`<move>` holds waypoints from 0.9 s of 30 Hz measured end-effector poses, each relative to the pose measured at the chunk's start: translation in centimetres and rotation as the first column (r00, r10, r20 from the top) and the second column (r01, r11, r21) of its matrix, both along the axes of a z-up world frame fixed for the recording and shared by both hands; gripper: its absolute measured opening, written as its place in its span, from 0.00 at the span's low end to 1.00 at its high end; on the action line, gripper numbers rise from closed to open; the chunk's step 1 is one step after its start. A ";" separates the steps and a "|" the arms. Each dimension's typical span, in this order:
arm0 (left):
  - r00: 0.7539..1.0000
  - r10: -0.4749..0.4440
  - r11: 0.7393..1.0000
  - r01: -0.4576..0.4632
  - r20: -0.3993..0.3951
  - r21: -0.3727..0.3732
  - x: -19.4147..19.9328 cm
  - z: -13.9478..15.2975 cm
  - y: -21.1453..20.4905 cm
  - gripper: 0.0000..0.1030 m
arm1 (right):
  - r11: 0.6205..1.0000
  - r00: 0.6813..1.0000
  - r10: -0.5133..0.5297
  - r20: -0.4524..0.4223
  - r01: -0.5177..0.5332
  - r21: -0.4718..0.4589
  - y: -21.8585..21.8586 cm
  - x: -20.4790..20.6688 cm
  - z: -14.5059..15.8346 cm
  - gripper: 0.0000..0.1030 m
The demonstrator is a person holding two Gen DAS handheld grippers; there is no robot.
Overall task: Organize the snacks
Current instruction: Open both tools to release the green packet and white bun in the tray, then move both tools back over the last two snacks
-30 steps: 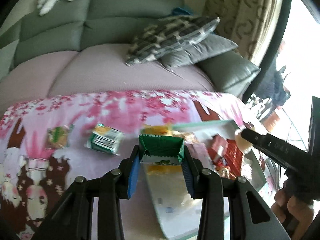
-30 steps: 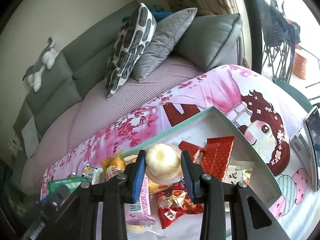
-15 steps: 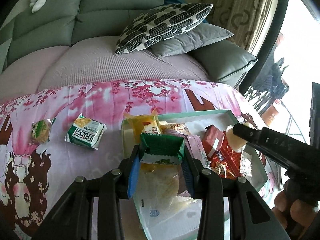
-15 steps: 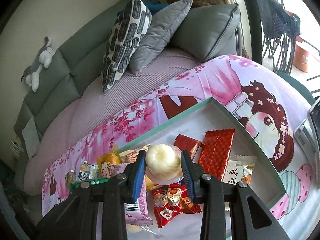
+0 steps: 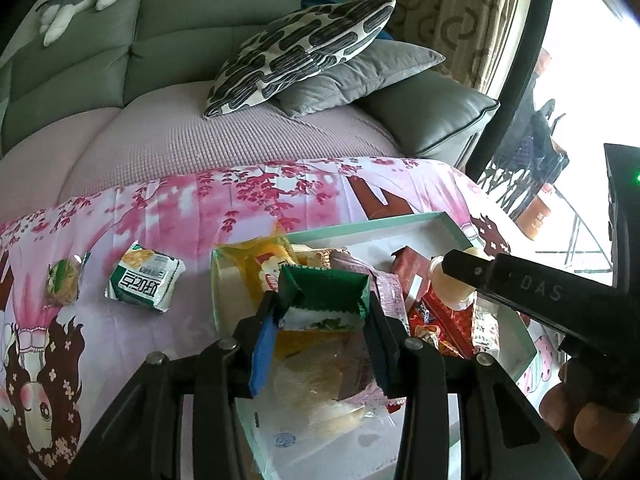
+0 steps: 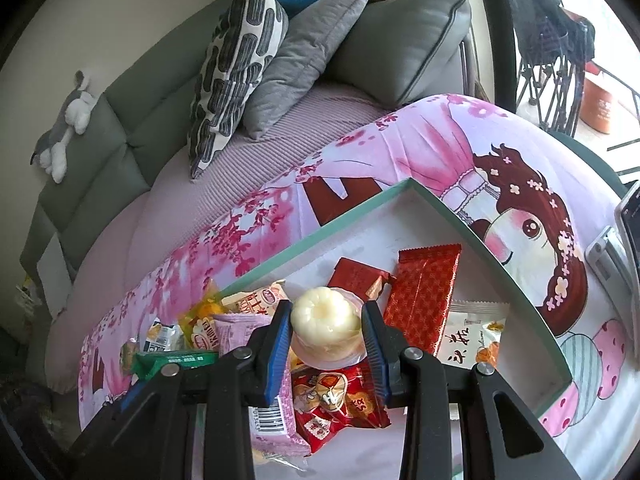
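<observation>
My left gripper (image 5: 322, 314) is shut on a green snack packet (image 5: 324, 294) and holds it above the left end of the teal-rimmed white tray (image 5: 360, 227). My right gripper (image 6: 326, 330) is shut on a pale round jelly cup (image 6: 325, 318), held above red packets (image 6: 424, 292) in the tray (image 6: 352, 214). The right gripper also shows in the left wrist view (image 5: 460, 270), with the cup (image 5: 454, 286). The green packet shows edge-on in the right wrist view (image 6: 176, 360). A green-white packet (image 5: 144, 282) and a small round snack (image 5: 63, 282) lie on the pink cloth left of the tray.
The tray holds several packets: yellow (image 5: 260, 258), pink (image 6: 240, 332), red (image 6: 340, 400) and white (image 6: 472, 340). A sofa with a patterned pillow (image 5: 304, 46) stands behind the table. A phone (image 6: 630, 216) lies at the table's right edge.
My left gripper has carried the green packet right and forward, from beside the tray's edge to over its left end. My right gripper with the jelly cup has lowered slightly over the tray.
</observation>
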State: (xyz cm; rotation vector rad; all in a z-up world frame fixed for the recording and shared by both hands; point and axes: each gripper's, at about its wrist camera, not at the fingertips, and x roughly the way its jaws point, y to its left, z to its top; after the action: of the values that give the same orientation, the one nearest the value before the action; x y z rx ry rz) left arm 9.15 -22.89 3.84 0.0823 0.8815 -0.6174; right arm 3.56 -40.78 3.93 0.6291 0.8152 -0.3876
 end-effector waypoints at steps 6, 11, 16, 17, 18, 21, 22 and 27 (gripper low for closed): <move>0.999 -0.039 0.999 0.039 -0.017 0.001 -0.4 -0.3 -1.0 0.48 | 1.000 1.000 -0.008 -0.026 0.009 0.007 -0.3 0.1 -0.5 0.37; 0.998 -0.055 0.998 0.055 -0.015 0.015 -0.8 -0.4 -1.7 0.56 | 1.000 1.000 -0.017 -0.026 0.016 -0.012 -0.3 0.0 -0.3 0.38; 0.997 -0.061 0.998 0.062 -0.044 0.012 -0.8 -0.4 -1.7 0.67 | 1.000 0.999 -0.018 -0.044 0.018 -0.015 -0.3 0.1 -0.4 0.38; 0.997 -0.061 0.998 0.062 -0.047 0.006 -0.8 -0.3 -1.6 0.69 | 1.000 0.999 -0.018 -0.049 0.018 -0.019 -0.3 0.1 -0.4 0.40; 0.997 -0.061 0.998 0.061 -0.048 0.006 -0.8 -0.2 -1.5 0.70 | 1.000 0.998 -0.019 -0.054 0.018 -0.022 -0.2 0.2 -0.4 0.42; 0.998 -0.038 0.999 0.039 -0.055 0.024 -0.5 0.1 -1.1 0.71 | 0.999 0.997 -0.023 -0.068 0.020 -0.042 -0.1 0.3 -0.4 0.59; 0.998 -0.024 0.999 0.026 -0.062 0.028 -0.4 0.1 -0.9 0.71 | 0.999 0.997 -0.021 -0.070 0.018 -0.046 0.0 0.3 -0.3 0.60; 0.995 0.046 0.999 -0.047 -0.094 -0.009 0.4 1.1 1.3 0.71 | 0.998 0.997 -0.007 -0.078 0.003 -0.057 0.3 0.5 -0.2 0.60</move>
State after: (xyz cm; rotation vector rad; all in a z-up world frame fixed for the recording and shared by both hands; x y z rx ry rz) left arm 9.55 -21.60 4.89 0.0226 0.9677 -0.5867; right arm 4.04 -40.46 3.70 0.5661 0.8744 -0.4408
